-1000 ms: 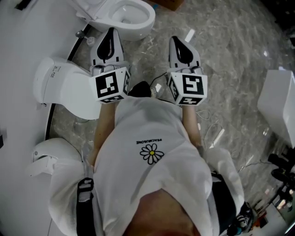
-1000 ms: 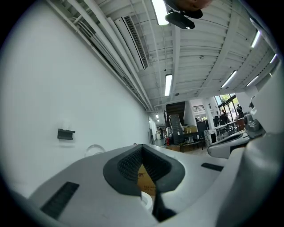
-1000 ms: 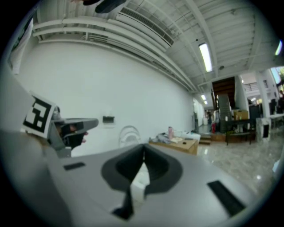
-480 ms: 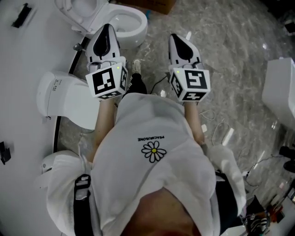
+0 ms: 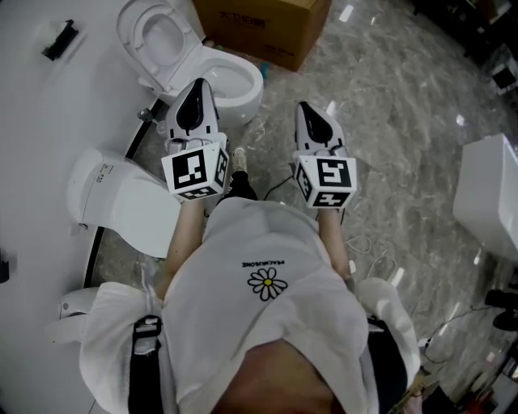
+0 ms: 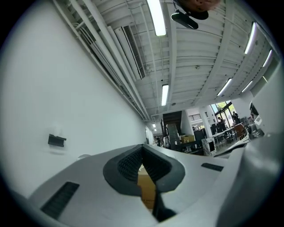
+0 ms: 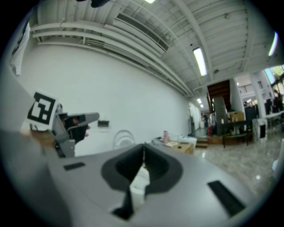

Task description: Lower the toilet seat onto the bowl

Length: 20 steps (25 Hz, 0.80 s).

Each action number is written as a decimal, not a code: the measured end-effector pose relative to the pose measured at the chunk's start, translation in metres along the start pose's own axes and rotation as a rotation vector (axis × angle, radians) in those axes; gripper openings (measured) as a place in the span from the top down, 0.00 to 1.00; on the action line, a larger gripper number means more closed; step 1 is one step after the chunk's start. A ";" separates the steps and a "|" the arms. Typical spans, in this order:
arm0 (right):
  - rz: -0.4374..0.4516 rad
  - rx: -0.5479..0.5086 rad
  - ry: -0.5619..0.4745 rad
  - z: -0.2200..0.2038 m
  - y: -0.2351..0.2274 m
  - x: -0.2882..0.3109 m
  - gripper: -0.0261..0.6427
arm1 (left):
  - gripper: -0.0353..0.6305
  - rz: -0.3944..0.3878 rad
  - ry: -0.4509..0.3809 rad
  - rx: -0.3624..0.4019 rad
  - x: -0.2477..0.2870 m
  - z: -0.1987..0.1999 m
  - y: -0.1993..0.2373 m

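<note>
Left gripper (image 5: 199,85), right gripper (image 5: 302,107) closed; toilet seat (image 5: 186,40) upright.

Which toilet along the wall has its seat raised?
The far toilet beside the cardboard box: its seat stands up, bowl open. The nearer toilet shows a closed top.

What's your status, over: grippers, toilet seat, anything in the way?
Left gripper, right gripper both shut, empty. White oval toilet seat upright, white bowl open. Brown cardboard box beyond bowl, clear of seat's path.

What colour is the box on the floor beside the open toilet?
The box is brown cardboard; the head view shows it best.
</note>
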State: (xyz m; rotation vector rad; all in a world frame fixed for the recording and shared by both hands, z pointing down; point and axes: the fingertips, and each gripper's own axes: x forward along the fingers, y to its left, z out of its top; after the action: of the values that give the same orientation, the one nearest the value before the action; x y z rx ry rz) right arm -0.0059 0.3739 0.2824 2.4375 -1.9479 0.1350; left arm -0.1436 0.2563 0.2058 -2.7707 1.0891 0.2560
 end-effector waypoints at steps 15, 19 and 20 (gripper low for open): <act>0.005 -0.014 -0.040 0.009 0.004 0.008 0.92 | 0.92 0.011 -0.011 0.011 0.004 0.000 0.010; 0.014 -0.017 -0.031 0.006 0.008 0.017 0.92 | 0.92 0.020 -0.001 0.009 0.008 -0.006 0.017; 0.016 -0.018 -0.028 0.005 0.010 0.020 0.92 | 0.92 0.022 0.004 0.007 0.010 -0.009 0.020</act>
State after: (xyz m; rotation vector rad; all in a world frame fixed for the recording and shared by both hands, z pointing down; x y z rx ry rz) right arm -0.0106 0.3523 0.2781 2.4265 -1.9711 0.0840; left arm -0.1488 0.2333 0.2107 -2.7553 1.1200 0.2495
